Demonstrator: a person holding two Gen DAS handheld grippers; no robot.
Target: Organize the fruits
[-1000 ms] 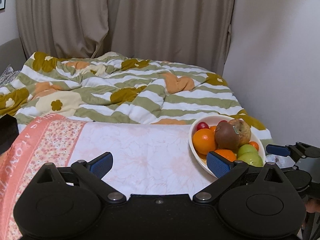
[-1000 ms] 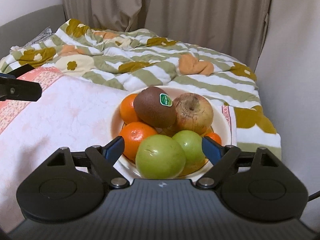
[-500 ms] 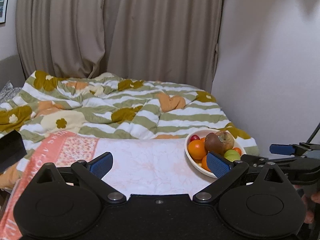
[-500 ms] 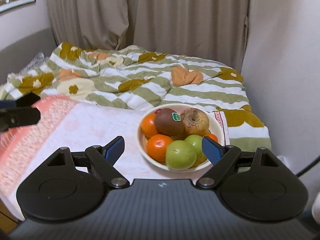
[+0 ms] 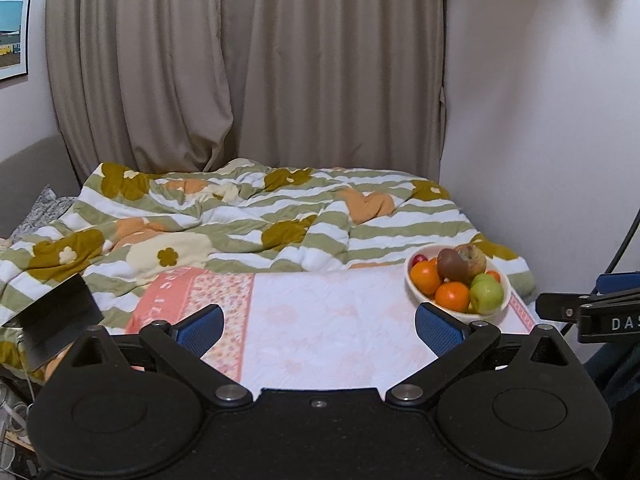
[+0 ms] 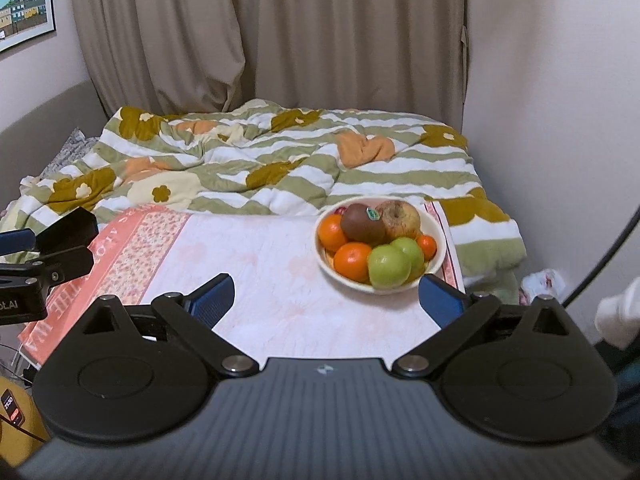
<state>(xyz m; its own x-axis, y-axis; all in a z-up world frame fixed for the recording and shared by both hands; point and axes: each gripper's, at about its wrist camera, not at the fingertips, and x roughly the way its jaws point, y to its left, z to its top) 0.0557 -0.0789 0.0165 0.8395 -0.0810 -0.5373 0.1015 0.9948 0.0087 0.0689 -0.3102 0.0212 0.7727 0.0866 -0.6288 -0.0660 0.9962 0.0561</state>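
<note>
We work over a white cloth (image 6: 280,280) with a faint floral print and a pink patterned border, spread flat at the foot of a bed. Behind it lies a rumpled duvet (image 6: 280,160) in green and white stripes with mustard flowers, then beige curtains (image 5: 240,72) and a pale wall to the right.

A cream bowl (image 6: 436,264) sits on the cloth near its right edge, heaped with fruit: two green apples (image 6: 389,266), a kiwi (image 6: 362,224) with a green sticker, a wrinkled brownish apple (image 6: 400,219), and three oranges (image 6: 352,261).

Our left gripper (image 5: 319,325) hovers above the cloth, blue-padded fingers spread wide with nothing between them, the bowl ahead to its right. Our right gripper (image 6: 326,297) is likewise splayed and empty, well short of the bowl, whose near rim sits just beyond its right finger.

The right view shows a framed picture (image 6: 24,4) of coloured houses plainly, a white sock or sleeve at the far right edge, and a small lit screen at lower left; the left view cuts the picture off. The left view shows a small red fruit (image 5: 419,259) at the bowl's back more clearly, almost hidden in the other. A dark flat object (image 5: 56,316) at the left is hard to identify.
</note>
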